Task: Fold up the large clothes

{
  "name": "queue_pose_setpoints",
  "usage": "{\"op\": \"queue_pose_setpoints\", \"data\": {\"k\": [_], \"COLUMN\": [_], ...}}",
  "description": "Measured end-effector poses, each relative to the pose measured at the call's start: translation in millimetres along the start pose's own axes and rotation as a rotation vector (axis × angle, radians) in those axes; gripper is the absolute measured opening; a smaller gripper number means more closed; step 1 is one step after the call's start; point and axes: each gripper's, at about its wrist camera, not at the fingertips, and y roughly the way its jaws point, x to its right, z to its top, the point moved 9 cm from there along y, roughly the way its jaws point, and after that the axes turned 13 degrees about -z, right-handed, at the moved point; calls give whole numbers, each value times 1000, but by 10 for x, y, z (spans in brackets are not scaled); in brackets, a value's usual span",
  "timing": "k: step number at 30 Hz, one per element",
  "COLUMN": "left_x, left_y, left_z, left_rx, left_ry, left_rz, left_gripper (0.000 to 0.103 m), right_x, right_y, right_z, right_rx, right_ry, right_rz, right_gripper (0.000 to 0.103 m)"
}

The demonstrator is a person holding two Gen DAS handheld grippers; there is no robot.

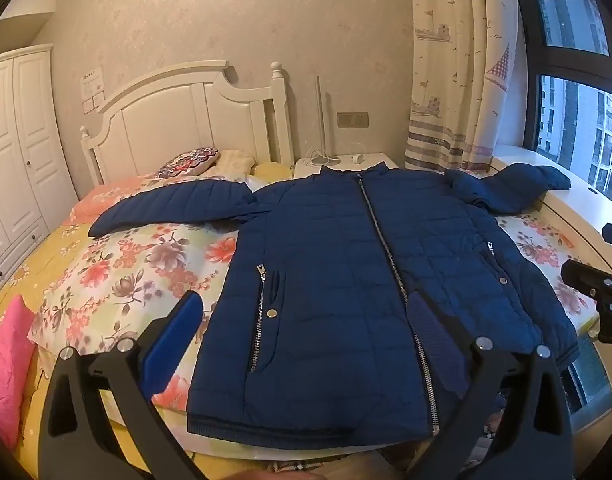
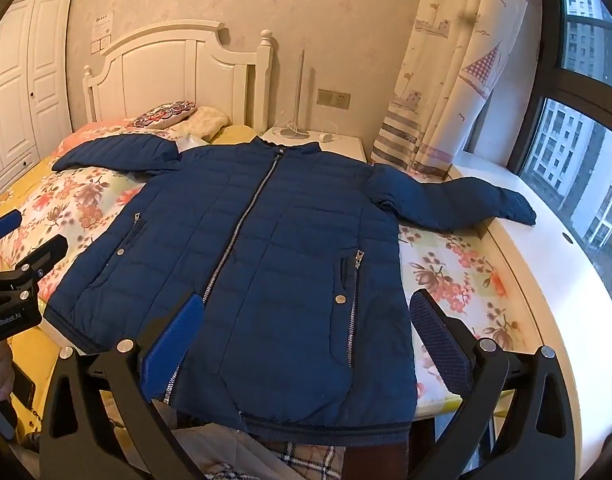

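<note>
A dark blue quilted jacket [image 1: 345, 272] lies flat and zipped on the flowered bedspread [image 1: 146, 256], front up, collar toward the headboard, hem at the near bed edge. Both sleeves are spread out sideways; the right sleeve [image 2: 465, 200] rests on the white window ledge. My left gripper [image 1: 306, 312] is open and empty, held above the jacket's lower left front. My right gripper [image 2: 306, 316] is open and empty above the jacket's [image 2: 266, 260] lower right front. Each gripper shows at the edge of the other's view.
A white headboard [image 1: 194, 116] with pillows [image 1: 190, 162] stands at the far end. A nightstand [image 1: 345, 160] with a lamp is beside it. A white wardrobe [image 1: 14, 148] is at left, a curtain [image 1: 457, 80] and window at right. A pink cushion [image 1: 6, 360] lies at the near left.
</note>
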Motion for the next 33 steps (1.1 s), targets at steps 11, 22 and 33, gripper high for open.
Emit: {"op": "queue_pose_setpoints", "data": {"k": [11, 22, 33], "left_x": [-54, -55, -57], "left_y": [1, 20, 21], "left_z": [-21, -69, -88], "left_rx": [-2, -10, -14], "left_ry": [-6, -2, -3], "left_rz": [4, 7, 7], "left_gripper": [101, 101, 101], "right_x": [-14, -31, -39], "right_y": [23, 27, 37], "right_z": [-19, -23, -38], "right_rx": [-8, -9, -15], "right_ry": [4, 3, 7], "right_rz": [8, 11, 22], "right_gripper": [99, 99, 99]}}
